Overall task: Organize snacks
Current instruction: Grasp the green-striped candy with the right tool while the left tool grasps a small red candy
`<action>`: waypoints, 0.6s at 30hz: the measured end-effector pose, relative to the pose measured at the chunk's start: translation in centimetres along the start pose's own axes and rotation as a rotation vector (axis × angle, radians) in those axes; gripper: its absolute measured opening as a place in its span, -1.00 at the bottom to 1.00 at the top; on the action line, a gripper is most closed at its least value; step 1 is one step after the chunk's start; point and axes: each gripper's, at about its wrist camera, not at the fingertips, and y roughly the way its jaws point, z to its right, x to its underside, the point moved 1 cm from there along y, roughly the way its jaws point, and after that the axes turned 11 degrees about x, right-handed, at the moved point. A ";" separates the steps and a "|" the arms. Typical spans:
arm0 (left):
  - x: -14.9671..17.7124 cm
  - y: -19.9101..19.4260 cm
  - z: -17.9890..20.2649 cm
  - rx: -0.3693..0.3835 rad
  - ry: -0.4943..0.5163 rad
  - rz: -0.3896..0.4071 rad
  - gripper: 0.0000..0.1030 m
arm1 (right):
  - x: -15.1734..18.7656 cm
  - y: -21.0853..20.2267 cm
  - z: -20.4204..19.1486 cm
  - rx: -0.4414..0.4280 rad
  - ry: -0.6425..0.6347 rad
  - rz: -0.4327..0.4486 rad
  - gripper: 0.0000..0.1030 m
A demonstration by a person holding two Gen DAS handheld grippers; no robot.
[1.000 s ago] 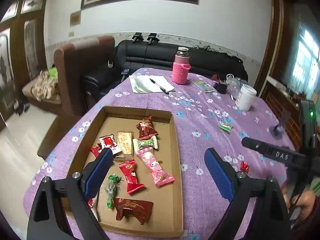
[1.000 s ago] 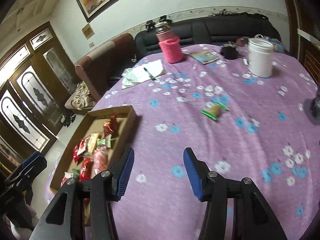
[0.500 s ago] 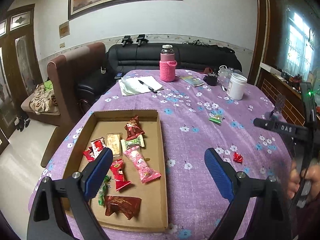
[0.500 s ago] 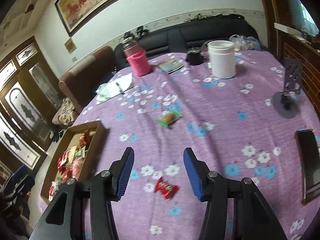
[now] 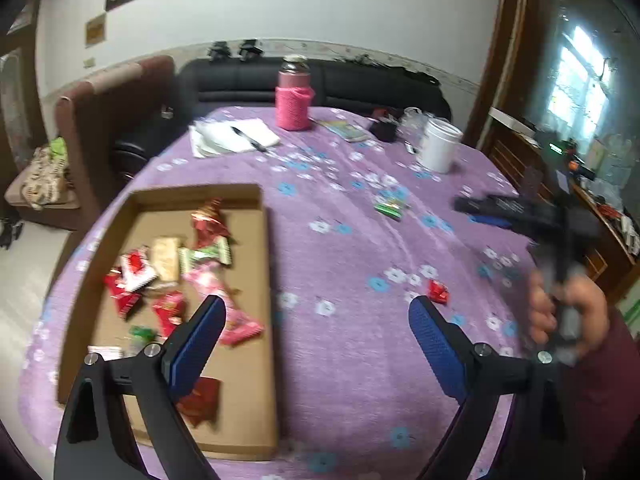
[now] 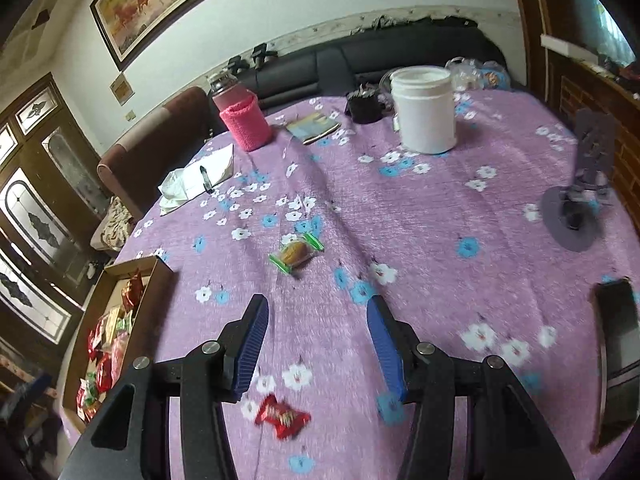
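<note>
Cardboard tray (image 5: pixel 268 320) on the left of my purple table (image 5: pixel 340 248) holds a heap of wrapped snacks (image 5: pixel 200 264), mostly red, pink and green. A white tub (image 6: pixel 424 110) stands far off, its contents hidden. Since a second ago my right view has swung right: the tray has slid to its left edge and a red candy (image 6: pixel 282 416) has come in near. My right tongs (image 6: pixel 316 344) hang part open, empty, the candy lying low between the arms, nearer than the tips. A green snack (image 6: pixel 296 254) lies farther out. My left tongs (image 5: pixel 316 336) gape wide, empty, by the tray's right wall.
</note>
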 end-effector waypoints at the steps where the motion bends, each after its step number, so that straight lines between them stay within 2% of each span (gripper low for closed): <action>1: 0.1 0.3 0.2 0.012 0.001 -0.007 0.80 | -0.5 0.9 -0.2 -0.014 -0.001 -0.014 0.07; 5: 0.6 1.5 0.6 0.062 0.004 -0.037 0.80 | -2.2 3.9 -1.4 -0.031 -0.026 -0.040 0.07; 9: 0.7 2.1 0.2 0.068 0.002 -0.053 0.80 | -3.5 7.3 -3.9 -0.026 -0.097 -0.084 0.07; 15: 0.7 2.8 -1.5 0.065 -0.056 -0.072 0.80 | -3.7 12.0 -7.3 0.040 -0.143 -0.163 0.07; 18: 0.8 2.8 -1.9 0.061 -0.067 -0.075 0.80 | -3.6 12.9 -8.7 0.089 -0.163 -0.153 0.07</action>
